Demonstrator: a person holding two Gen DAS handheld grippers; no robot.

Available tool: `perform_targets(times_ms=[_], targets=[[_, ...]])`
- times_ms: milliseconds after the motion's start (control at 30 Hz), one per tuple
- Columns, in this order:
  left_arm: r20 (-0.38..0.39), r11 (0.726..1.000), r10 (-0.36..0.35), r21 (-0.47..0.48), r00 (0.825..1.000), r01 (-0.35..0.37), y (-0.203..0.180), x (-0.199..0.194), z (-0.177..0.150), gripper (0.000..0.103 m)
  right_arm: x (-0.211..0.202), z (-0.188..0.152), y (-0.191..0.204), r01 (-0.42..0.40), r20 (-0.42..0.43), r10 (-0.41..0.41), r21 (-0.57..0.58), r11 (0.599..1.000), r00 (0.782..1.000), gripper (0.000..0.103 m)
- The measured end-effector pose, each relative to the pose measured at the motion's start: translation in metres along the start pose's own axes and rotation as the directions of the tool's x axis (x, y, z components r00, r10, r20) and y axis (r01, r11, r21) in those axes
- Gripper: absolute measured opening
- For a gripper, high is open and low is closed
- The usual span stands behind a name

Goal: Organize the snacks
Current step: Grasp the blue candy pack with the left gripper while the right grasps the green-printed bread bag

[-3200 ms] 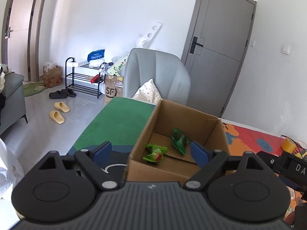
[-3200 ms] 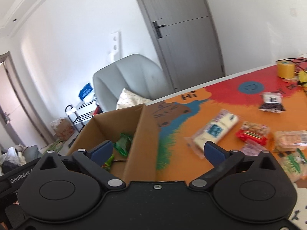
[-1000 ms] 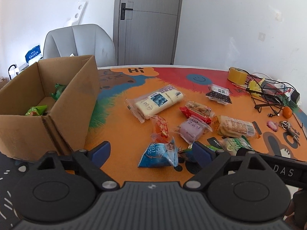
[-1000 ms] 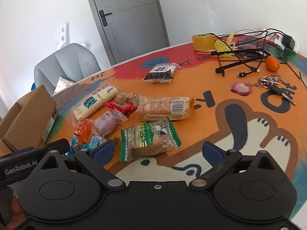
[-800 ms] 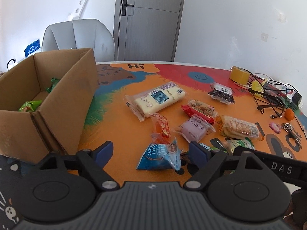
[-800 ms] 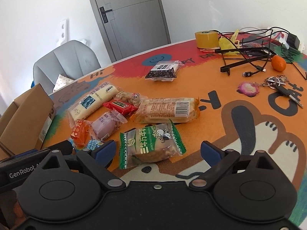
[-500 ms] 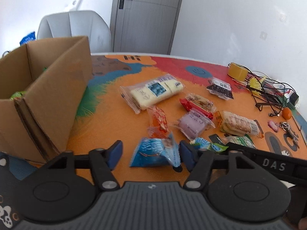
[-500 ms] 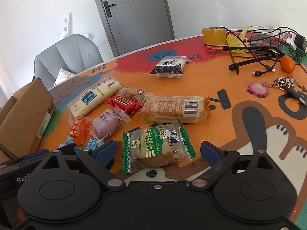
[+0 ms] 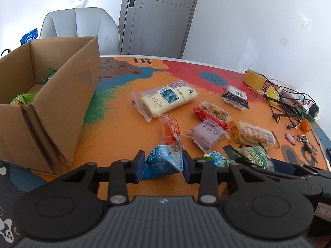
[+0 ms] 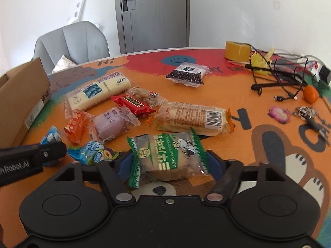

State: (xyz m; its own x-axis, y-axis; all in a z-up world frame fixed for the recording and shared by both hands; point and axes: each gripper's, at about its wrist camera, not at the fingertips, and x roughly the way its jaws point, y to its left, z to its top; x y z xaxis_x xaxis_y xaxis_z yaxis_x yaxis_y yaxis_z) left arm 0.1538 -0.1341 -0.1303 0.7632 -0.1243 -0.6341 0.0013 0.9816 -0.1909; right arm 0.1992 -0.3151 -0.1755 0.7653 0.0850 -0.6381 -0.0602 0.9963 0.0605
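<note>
Left claw (image 9: 163, 166) is closing around a blue triangular packet (image 9: 164, 160), pads at its sides; right claw (image 10: 168, 164) is closing around a green-edged cake packet (image 10: 167, 157). Both packets lie at the surface's (image 10: 238, 95) near edge, remaining snacks farther in, cardboard box (image 9: 51, 95) far left.

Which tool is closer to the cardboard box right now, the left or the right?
Left. The left tool, closing around a blue snack packet, sits just beside the cardboard box. The right tool, closing around a green-edged snack packet, is farther out, past the left one.
</note>
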Motion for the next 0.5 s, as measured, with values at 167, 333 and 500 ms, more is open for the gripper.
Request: perform_targets(times_ms=[167,333,500], targets=[[0.013,1.000,-0.010,-0.004,1.000,0.010,0.001,-0.007,0.000,0.036,-0.010,0.001,-0.006,-0.035,0.002,0.035,0.033,0.999,0.999,0.053],[0.032,1.000,-0.015,-0.006,0.999,0.015,0.000,-0.018,0.000,0.035,-0.022,-0.002,-0.010,-0.046,0.019,0.045,0.068,0.997,0.999,0.053],[0.071,1.000,-0.019,0.001,0.997,0.019,-0.002,-0.035,0.000,0.035,-0.037,-0.004,-0.013,-0.060,0.045,0.056,0.089,0.994,0.997,0.053]])
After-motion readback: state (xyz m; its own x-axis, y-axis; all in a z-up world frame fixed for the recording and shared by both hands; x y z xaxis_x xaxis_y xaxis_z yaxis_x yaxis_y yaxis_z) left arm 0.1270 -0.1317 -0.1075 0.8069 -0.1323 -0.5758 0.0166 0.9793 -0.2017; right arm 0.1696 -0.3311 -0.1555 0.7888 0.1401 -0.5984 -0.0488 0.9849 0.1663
